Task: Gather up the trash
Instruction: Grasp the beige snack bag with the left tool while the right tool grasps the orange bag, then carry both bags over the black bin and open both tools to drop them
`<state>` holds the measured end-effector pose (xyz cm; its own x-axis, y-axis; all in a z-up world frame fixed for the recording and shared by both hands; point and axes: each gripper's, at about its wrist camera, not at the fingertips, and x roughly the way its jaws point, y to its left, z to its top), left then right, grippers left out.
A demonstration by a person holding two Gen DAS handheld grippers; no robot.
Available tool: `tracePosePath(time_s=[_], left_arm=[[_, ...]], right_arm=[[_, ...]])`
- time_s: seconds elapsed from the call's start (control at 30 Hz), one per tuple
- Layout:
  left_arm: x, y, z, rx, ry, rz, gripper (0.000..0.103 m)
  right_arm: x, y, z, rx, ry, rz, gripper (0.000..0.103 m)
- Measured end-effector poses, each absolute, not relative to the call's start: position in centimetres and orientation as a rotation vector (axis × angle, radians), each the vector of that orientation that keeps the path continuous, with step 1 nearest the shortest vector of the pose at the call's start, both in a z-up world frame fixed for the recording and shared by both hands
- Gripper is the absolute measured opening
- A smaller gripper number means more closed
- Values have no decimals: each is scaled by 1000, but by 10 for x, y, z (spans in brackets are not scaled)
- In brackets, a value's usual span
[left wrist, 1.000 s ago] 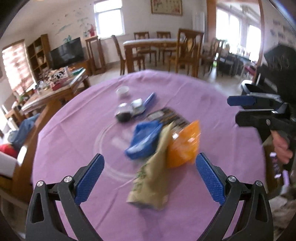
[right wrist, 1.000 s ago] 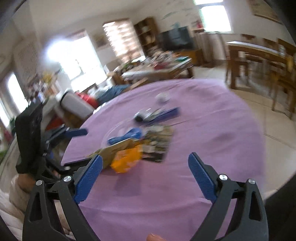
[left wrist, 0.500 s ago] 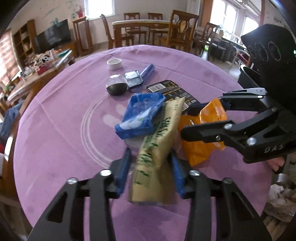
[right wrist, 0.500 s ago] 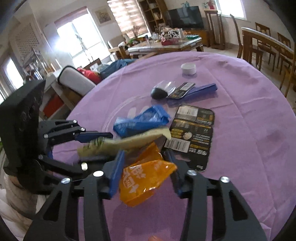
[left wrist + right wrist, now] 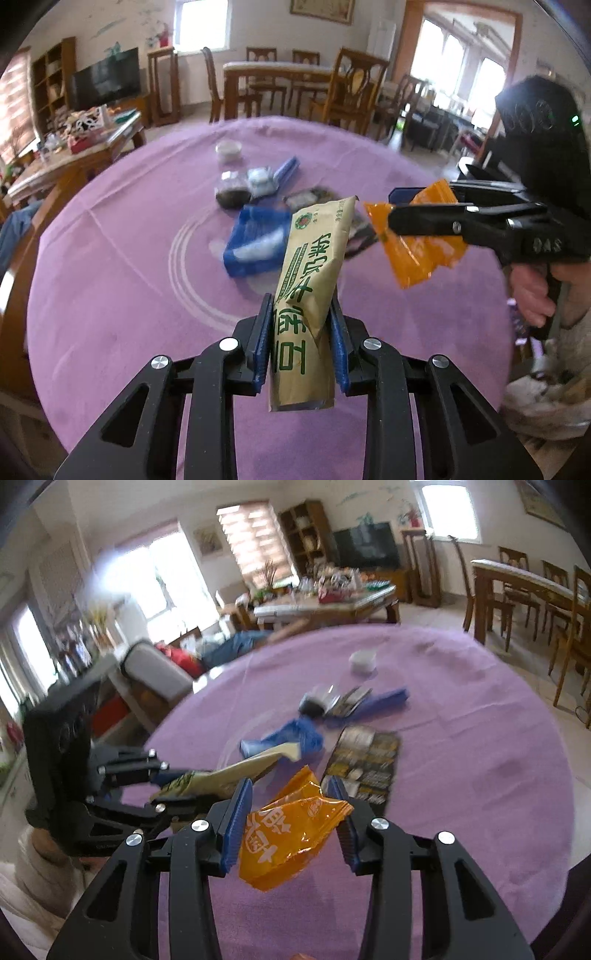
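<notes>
— Both claws have just been closing: left gripper (image 5: 301, 339) clamps the tan packet (image 5: 312, 280), right gripper (image 5: 291, 819) the orange wrapper (image 5: 291, 830).
— Status?
— Lifted clear of the purple table (image 5: 110, 258); blue bag (image 5: 256, 245) remains.

Tan wrapper (image 5: 310, 284), green print, long, lifted clear of purple worktop (image 5: 110, 266), clamped at lower end; orange wrapper (image 5: 288, 830), crinkled, likewise lifted; blue wrapper (image 5: 255, 243) and dark printed packet (image 5: 369, 760) lie flat mid-worktop; small items beyond are blurred.
</notes>
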<state>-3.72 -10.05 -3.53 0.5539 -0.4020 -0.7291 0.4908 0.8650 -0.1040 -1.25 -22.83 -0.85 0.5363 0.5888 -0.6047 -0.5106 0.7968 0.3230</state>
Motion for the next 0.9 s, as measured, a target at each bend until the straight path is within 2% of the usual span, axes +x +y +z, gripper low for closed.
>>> tracePosePath(time_s=[0.37,0.57,0.9], left_arm=[[-27,-153,19,30,680,-620,28],[-9,-232,26,28,680,-742,28],[7,-411,11,72,729,-996,28]], right_arm=[[-13,-335,32,337,560,552,42],[-24,-405,35,398,496,444,42],[-66,-548,22,548,382,154,42]])
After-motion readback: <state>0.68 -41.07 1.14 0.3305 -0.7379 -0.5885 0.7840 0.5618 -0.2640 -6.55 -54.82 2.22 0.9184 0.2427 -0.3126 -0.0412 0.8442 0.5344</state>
